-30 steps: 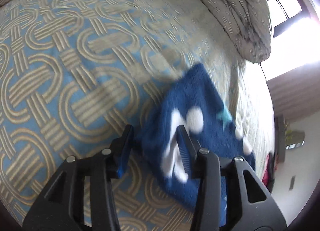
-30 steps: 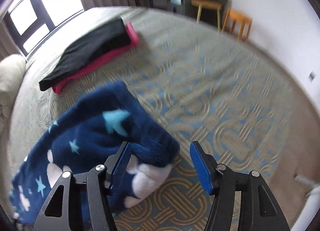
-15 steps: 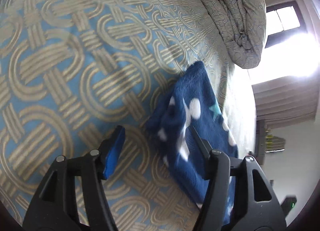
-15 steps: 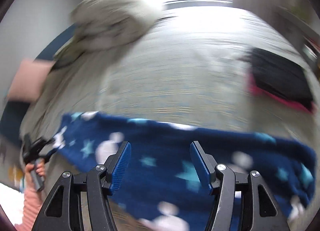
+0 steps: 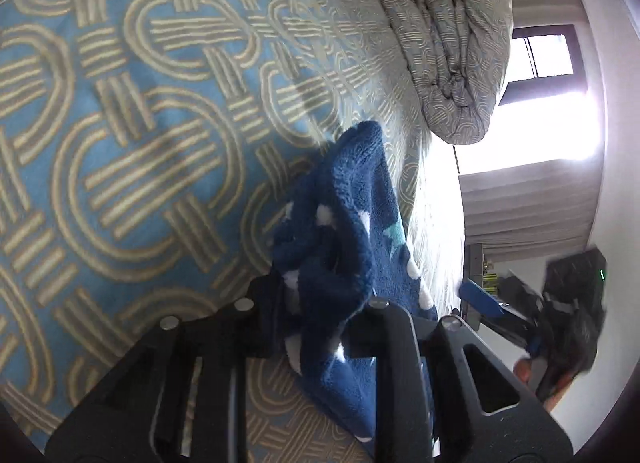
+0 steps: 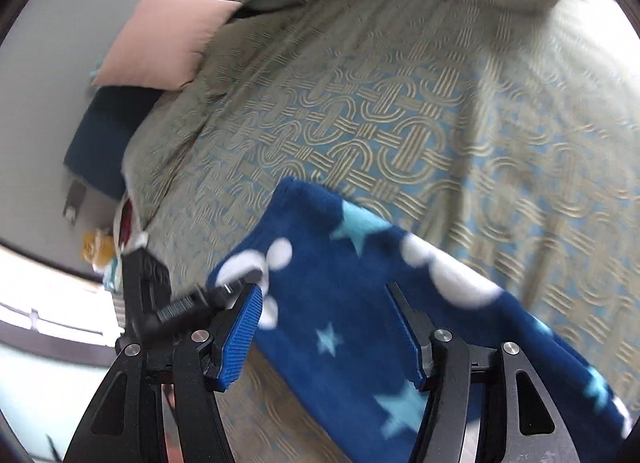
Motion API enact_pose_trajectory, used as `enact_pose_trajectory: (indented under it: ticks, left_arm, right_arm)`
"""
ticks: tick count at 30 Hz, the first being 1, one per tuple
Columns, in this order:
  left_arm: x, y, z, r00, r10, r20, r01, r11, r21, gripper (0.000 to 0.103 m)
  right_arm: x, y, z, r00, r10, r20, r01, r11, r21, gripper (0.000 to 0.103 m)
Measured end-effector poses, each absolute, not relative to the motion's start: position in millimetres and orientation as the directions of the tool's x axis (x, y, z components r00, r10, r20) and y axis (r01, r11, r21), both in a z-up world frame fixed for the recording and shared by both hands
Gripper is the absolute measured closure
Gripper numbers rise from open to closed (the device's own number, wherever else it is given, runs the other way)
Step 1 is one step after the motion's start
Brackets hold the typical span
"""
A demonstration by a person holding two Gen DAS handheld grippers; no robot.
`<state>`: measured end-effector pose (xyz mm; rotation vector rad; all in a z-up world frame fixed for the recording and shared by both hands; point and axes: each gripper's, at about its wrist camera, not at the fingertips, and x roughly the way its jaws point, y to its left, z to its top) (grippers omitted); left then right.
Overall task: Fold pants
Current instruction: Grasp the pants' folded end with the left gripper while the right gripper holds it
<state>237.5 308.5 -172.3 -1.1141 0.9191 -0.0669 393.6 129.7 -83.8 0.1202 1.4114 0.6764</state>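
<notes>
On the left, the left gripper [image 5: 320,303] has its fingers pinched together on a bunched corner of the blue fleece pants [image 5: 344,223]; the fabric rises in a crumpled peak out of the jaws, just above the patterned bedspread [image 5: 120,143]; past it, toward the head of the bed, a rolled duvet [image 5: 448,43] sits well apart, and at the far right of that view the other tool is blurred and in the air. Moving right, the right gripper [image 6: 336,335] stands spread wide, blue pads apart, with the pants [image 6: 360,283] stretched across behind and between the fingers; nothing is caught in it, as far as I can see. The pants run as a long flat band of stars and white blobs over the bedspread [image 6: 400,103], a pink pillow [image 6: 164,43] off in the far corner. My read: the garment looks narrow, perhaps already doubled lengthwise, though I can't be sure; the crosswise fold and the final smoothing look left to do.
</notes>
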Motion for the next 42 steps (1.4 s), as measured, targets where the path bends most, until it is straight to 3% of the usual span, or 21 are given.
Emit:
enact_pose_trajectory:
  ticks: [5, 12, 17, 26, 27, 28, 29, 42]
  left_arm:
    - [234, 282, -138, 0.675, -0.346, -0.652, -0.283, 0.695, -0.661, 0.081]
    - [227, 234, -90, 0.737, -0.296, -0.607, -0.106, 0.837, -0.537, 0.081]
    - [227, 206, -82, 0.734, -0.232, -0.638, -0.054, 0.917, -0.395, 0.081]
    - [219, 185, -76, 0.735, -0.208, -0.645, -0.002, 0.951, -0.308, 0.080]
    - [218, 184, -75, 0.735, -0.204, -0.647, -0.001, 0.953, -0.302, 0.080]
    - [218, 184, -75, 0.733, -0.204, -0.649, -0.003, 0.953, -0.303, 0.080]
    - [218, 185, -75, 0.731, -0.205, -0.651, -0.007, 0.951, -0.308, 0.080]
    - [220, 170, -57, 0.753, -0.185, -0.632, 0.014, 0.964, -0.266, 0.080]
  right_arm:
    - [406, 152, -102, -0.056, 0.490, -0.870, -0.332, 0.812, 0.479, 0.040]
    - [415, 176, -95, -0.114, 0.456, -0.882, -0.380, 0.800, 0.463, 0.040]
    - [421, 199, -80, -0.124, 0.433, -0.893, -0.431, 0.787, 0.441, 0.040]
    - [400, 237, -95, -0.074, 0.131, -0.989, -0.564, 0.812, 0.149, 0.040]
    - [399, 237, -98, -0.065, 0.109, -0.992, -0.565, 0.815, 0.127, 0.049]
    - [399, 237, -101, -0.058, 0.097, -0.994, -0.560, 0.821, 0.112, 0.075]
    - [400, 235, -103, -0.055, 0.084, -0.995, -0.552, 0.828, 0.101, 0.087]
    - [406, 168, -65, 0.003, 0.246, -0.969, -0.435, 0.873, 0.220, 0.090]
